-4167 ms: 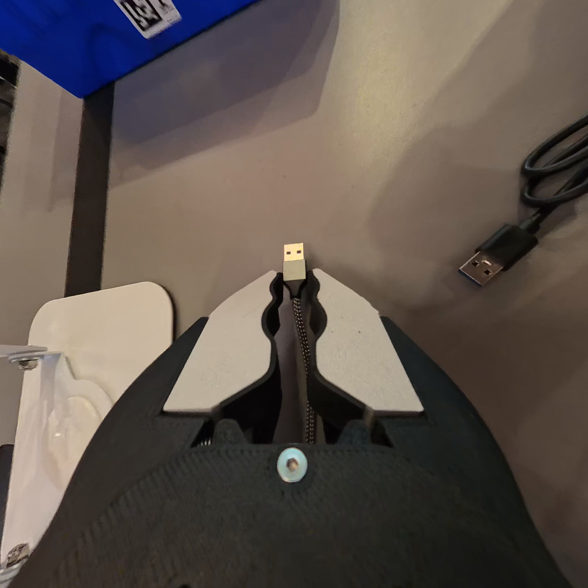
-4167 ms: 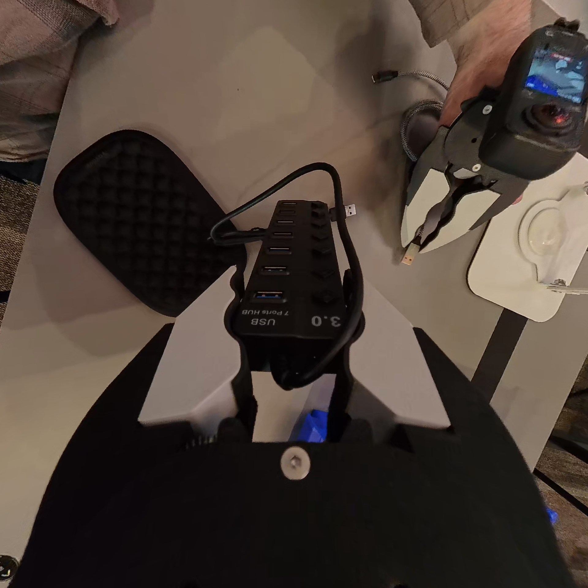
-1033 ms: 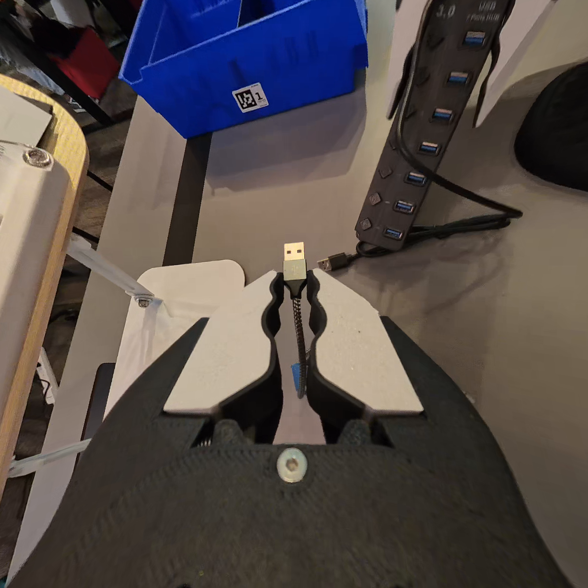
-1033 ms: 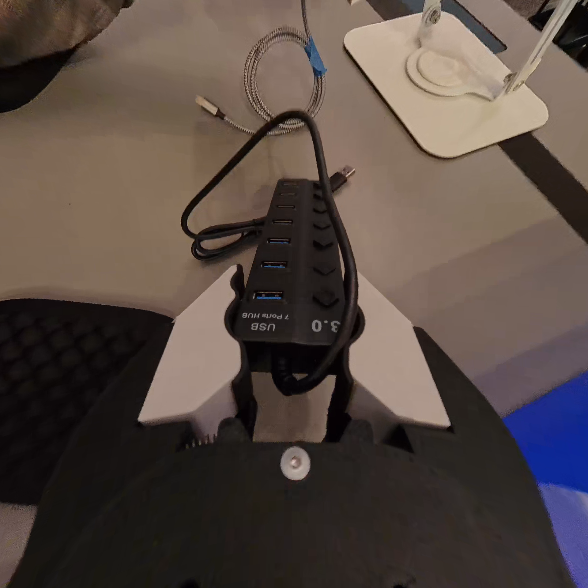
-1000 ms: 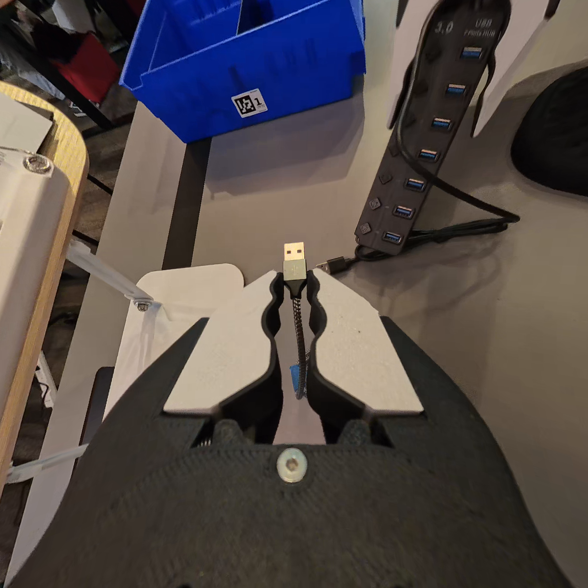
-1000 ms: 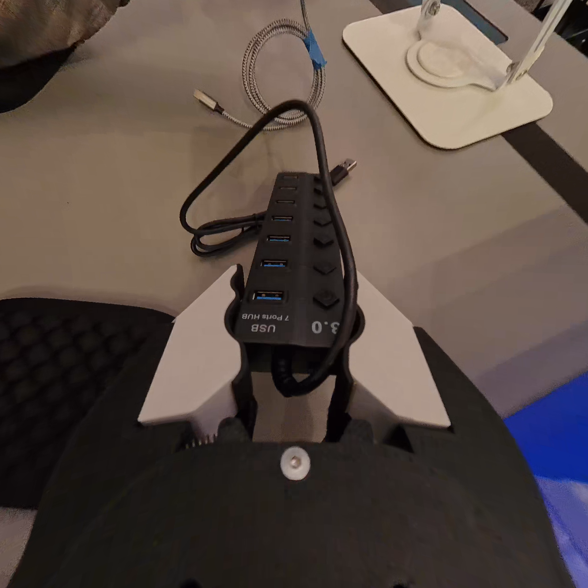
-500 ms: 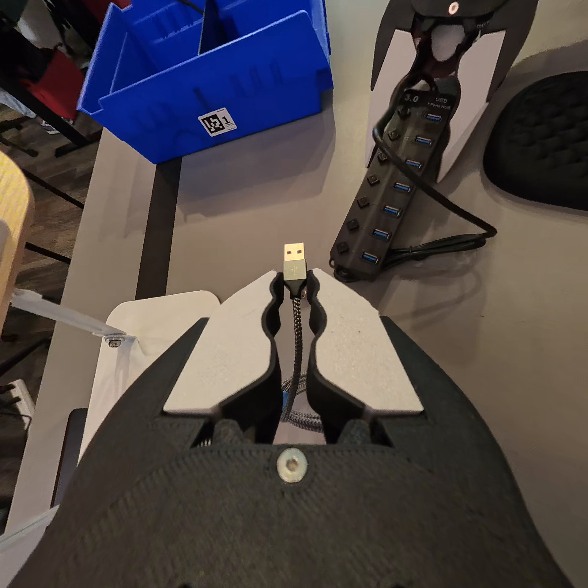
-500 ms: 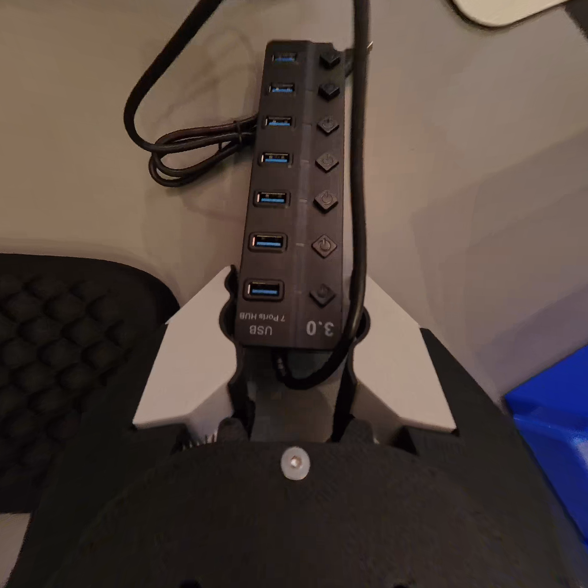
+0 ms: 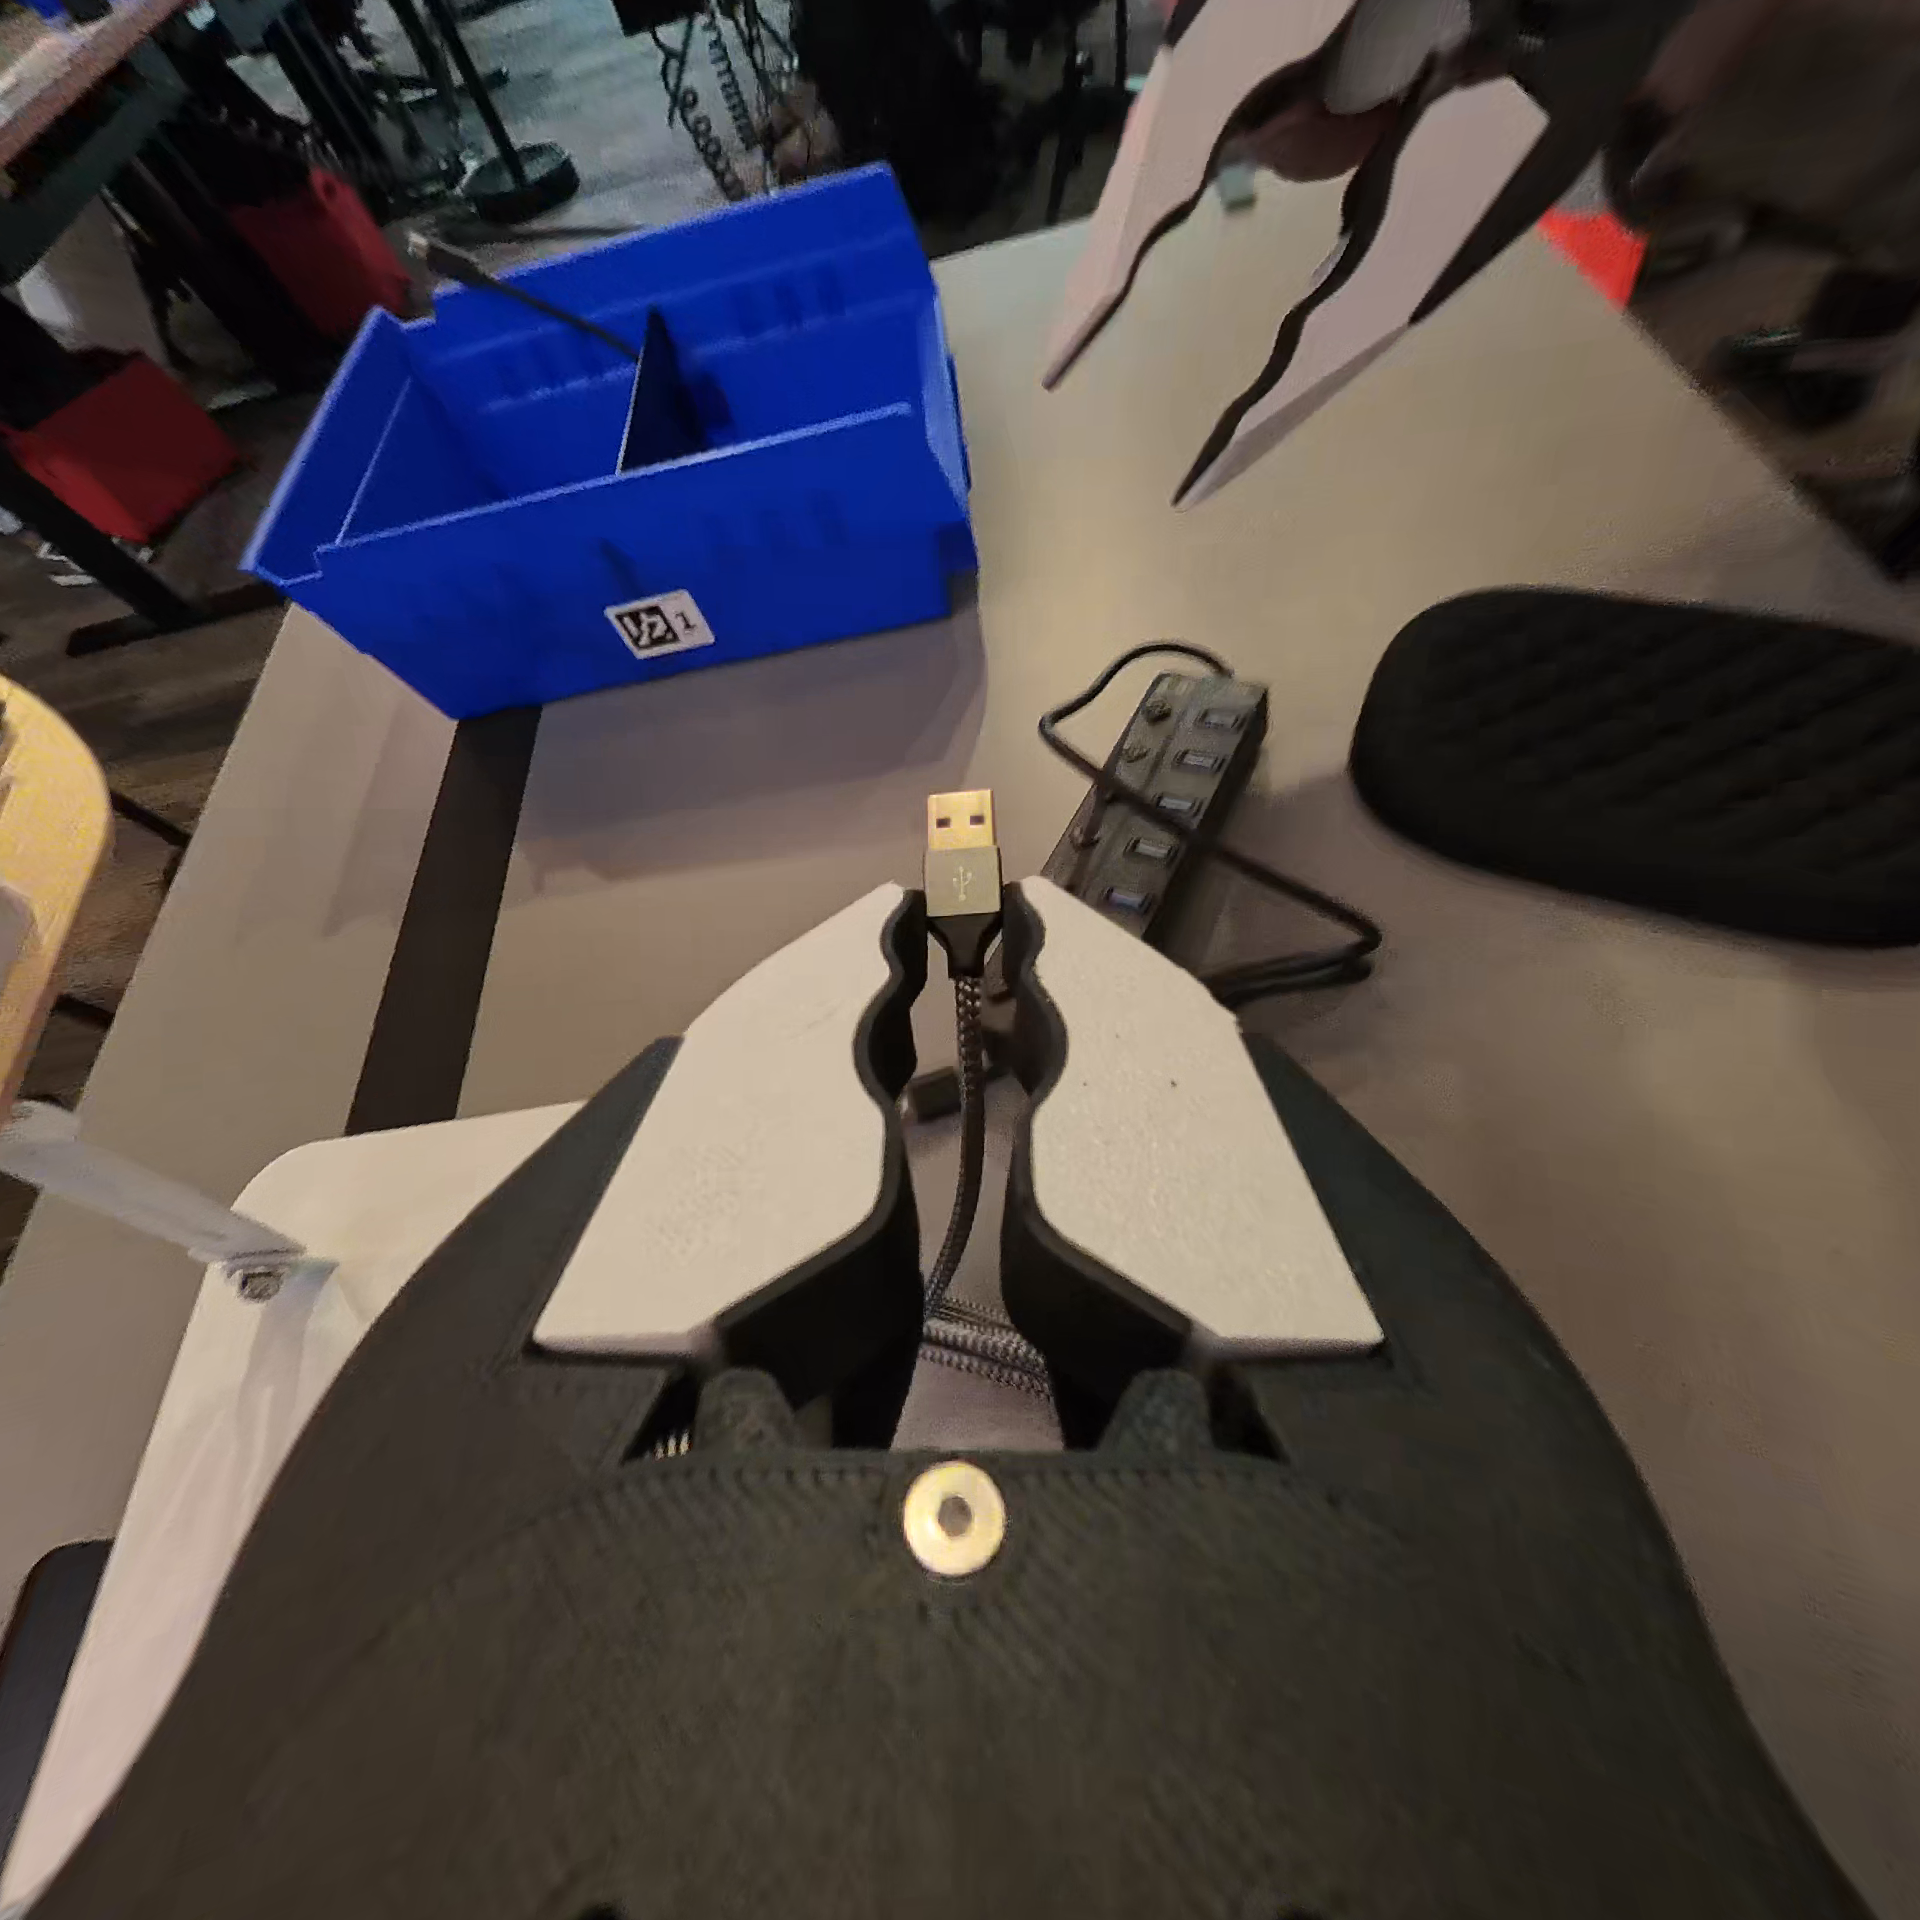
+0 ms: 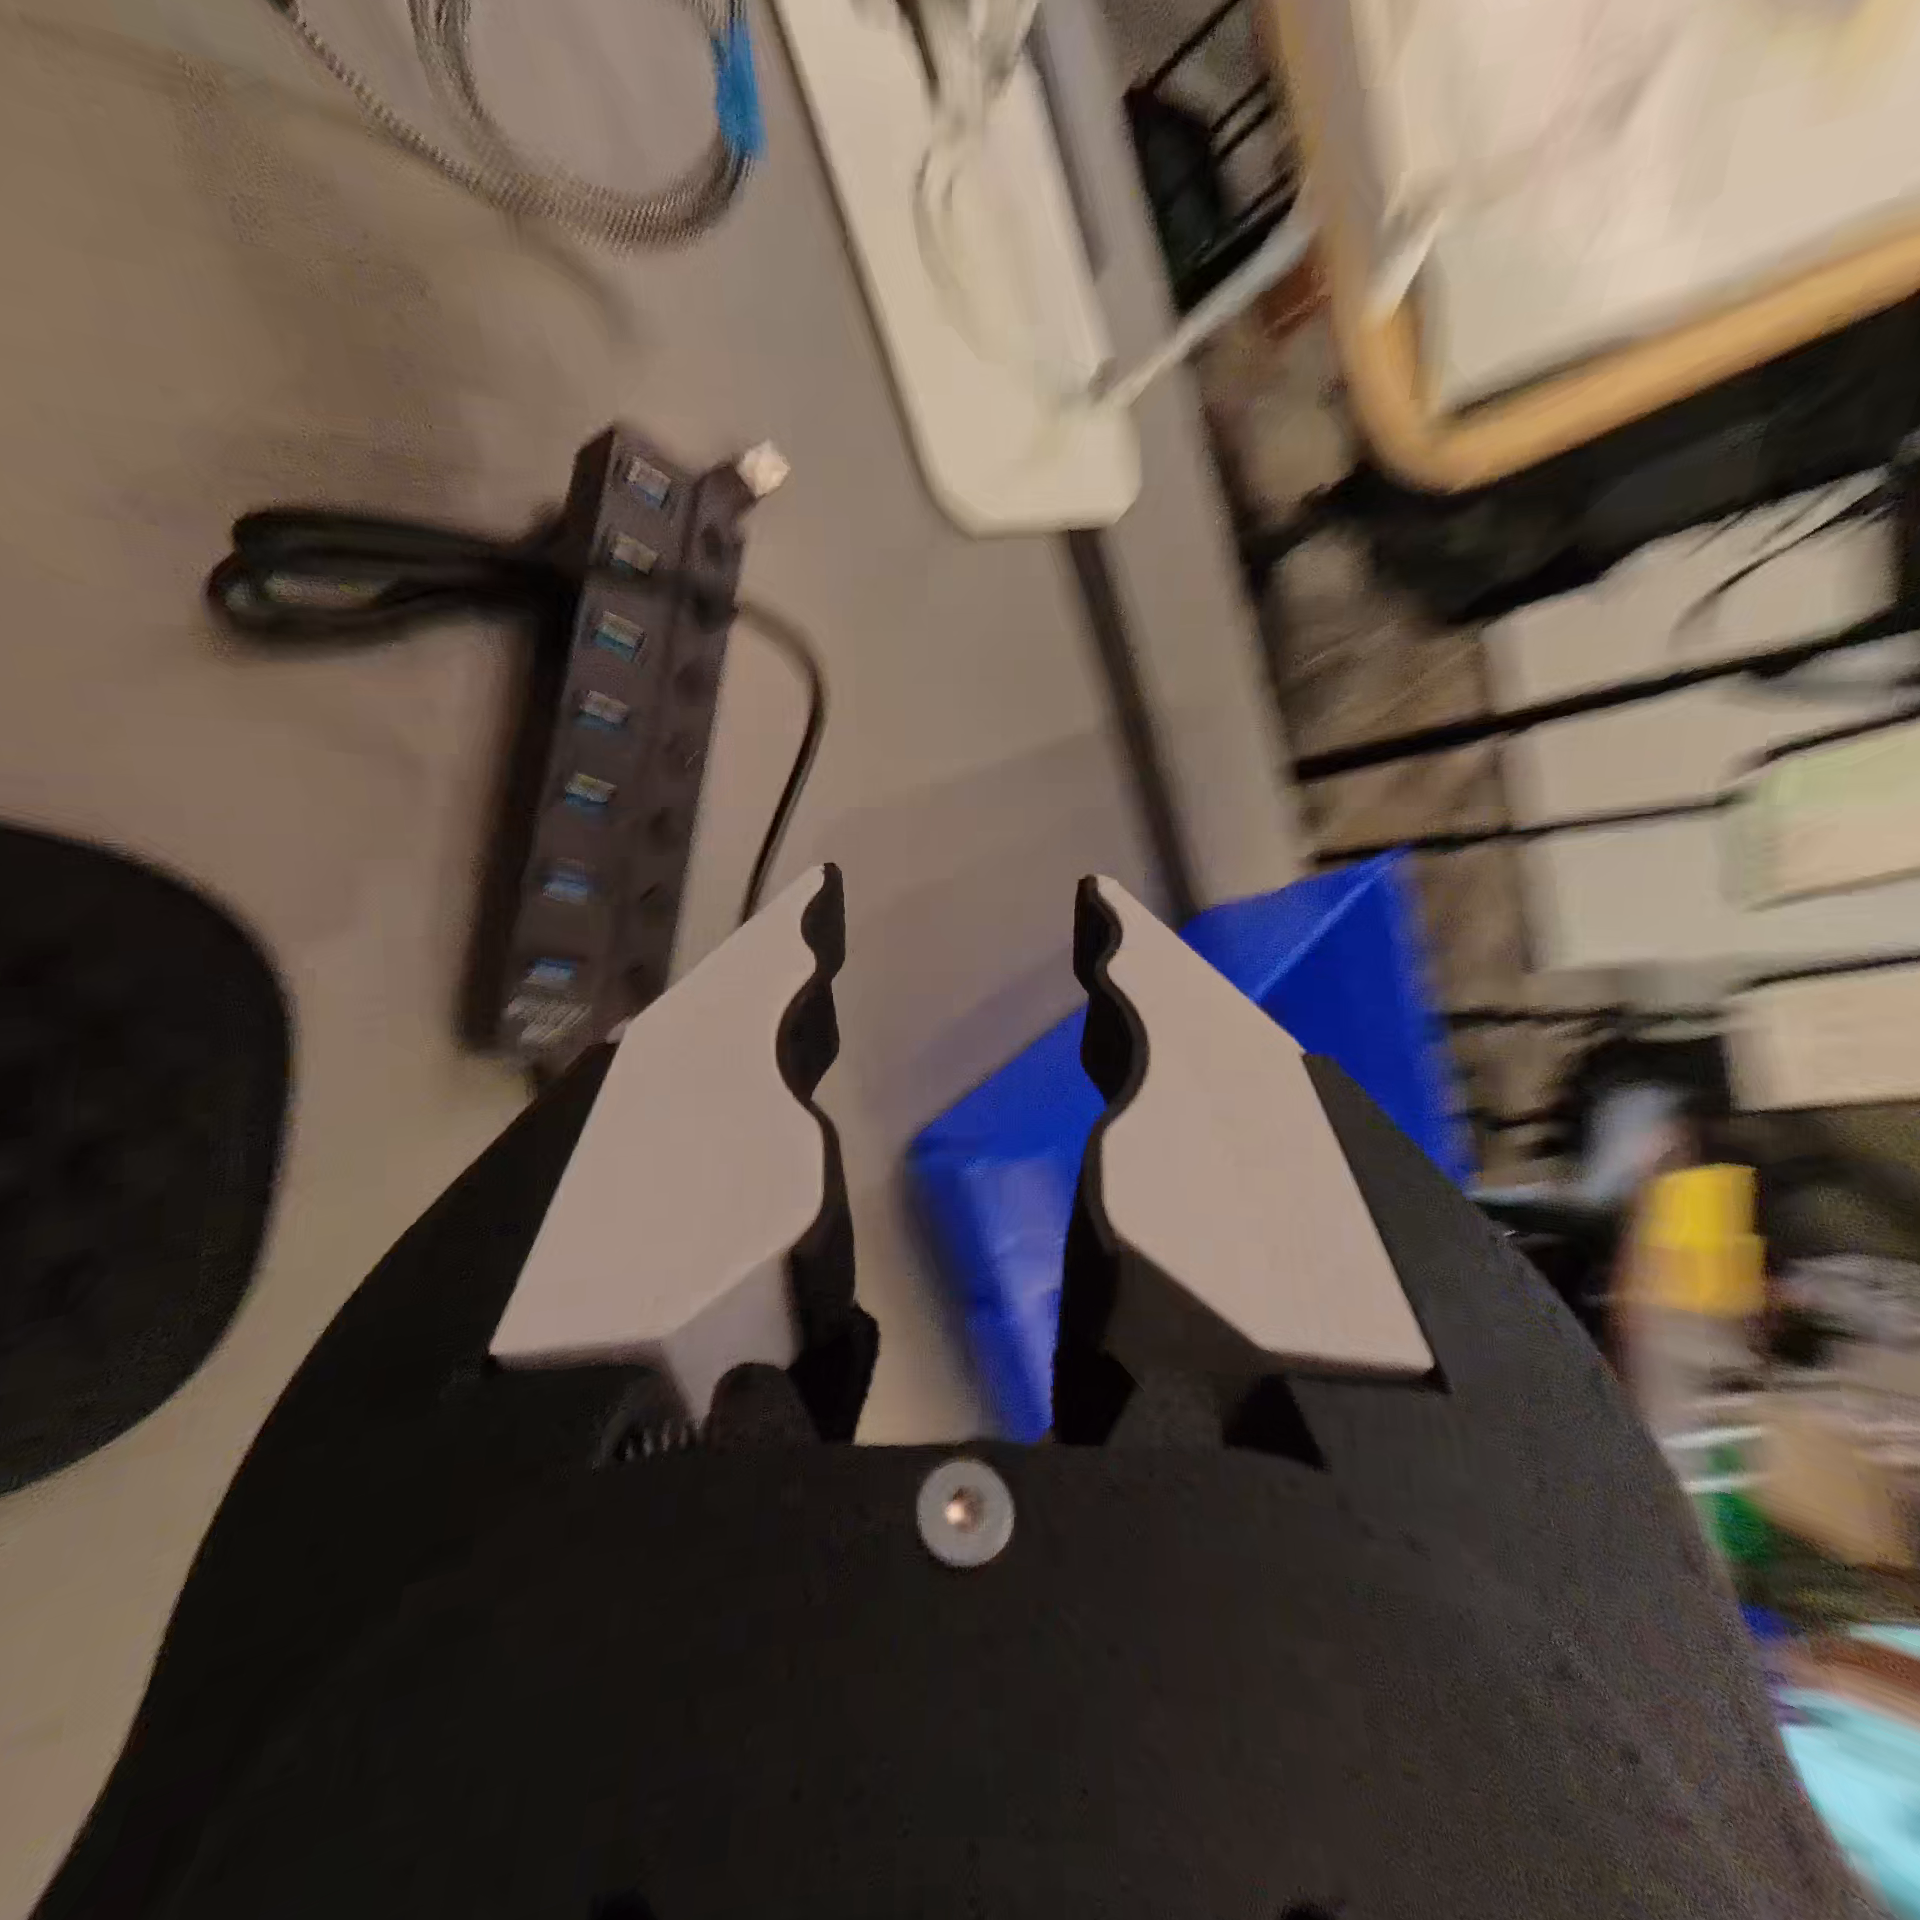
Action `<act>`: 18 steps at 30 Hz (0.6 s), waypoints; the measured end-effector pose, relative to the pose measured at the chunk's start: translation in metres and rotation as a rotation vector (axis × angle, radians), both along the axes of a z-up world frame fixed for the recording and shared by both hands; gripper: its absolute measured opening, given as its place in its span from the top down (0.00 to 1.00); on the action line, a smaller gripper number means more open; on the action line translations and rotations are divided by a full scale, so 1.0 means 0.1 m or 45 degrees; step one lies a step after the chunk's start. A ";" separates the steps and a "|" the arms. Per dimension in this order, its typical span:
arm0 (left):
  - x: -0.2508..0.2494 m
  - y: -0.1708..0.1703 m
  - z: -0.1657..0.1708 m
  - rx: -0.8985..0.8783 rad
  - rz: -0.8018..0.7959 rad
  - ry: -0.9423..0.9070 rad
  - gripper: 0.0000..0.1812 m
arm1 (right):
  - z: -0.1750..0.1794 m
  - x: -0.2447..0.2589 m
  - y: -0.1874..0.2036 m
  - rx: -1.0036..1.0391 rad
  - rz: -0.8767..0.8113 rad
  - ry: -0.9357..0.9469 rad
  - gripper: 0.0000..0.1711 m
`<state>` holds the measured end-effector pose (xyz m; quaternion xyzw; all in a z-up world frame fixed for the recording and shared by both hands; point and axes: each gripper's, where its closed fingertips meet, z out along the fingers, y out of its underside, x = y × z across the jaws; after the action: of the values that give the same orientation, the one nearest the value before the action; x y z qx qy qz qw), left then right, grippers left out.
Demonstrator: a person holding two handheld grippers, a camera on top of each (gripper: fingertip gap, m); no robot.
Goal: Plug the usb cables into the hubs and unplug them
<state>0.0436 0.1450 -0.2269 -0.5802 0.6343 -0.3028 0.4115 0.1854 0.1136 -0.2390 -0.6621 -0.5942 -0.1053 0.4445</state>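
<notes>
My left gripper (image 9: 961, 894) is shut on the grey braided USB cable's plug (image 9: 962, 860), whose gold tip points forward above the table. The black multi-port USB hub (image 9: 1164, 800) lies flat on the grey table just beyond and right of the plug, with its own black cable (image 9: 1320, 935) looped beside it. The hub also shows in the blurred right wrist view (image 10: 613, 727), left of my right gripper (image 10: 956, 883), which is open, empty and lifted off it. That gripper shows raised at the top right of the left wrist view (image 9: 1278, 353).
A blue divided bin (image 9: 644, 457) stands at the back left. A black textured pad (image 9: 1662, 758) lies at the right. A white stand base (image 9: 343, 1247) sits at the near left. The coiled braided cable (image 10: 582, 177) lies beyond the hub in the right wrist view.
My right gripper has let go of the hub, opened and lifted up and away. The hub now lies flat on the table. My left gripper still holds the plug.
</notes>
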 end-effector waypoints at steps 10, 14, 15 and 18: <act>0.24 -0.31 0.34 -0.188 -0.076 -0.137 0.93 | 0.59 -1.18 0.09 0.954 0.396 -0.411 0.89; 0.26 -0.32 0.36 -0.215 -0.077 -0.157 0.93 | 0.56 -1.22 0.10 0.986 0.443 -0.466 0.98; 0.26 -0.31 0.37 -0.219 -0.075 -0.161 0.93 | 0.56 -1.22 0.10 0.977 0.438 -0.459 0.98; 0.25 -0.33 0.42 -0.204 -0.078 -0.188 0.92 | 0.62 -1.22 0.08 0.982 0.427 -0.400 0.98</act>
<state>0.0689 0.1124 -0.1848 -0.5675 0.5936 -0.4069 0.4000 0.0630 0.1221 -0.1772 -0.3186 -0.6708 -0.3447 0.5742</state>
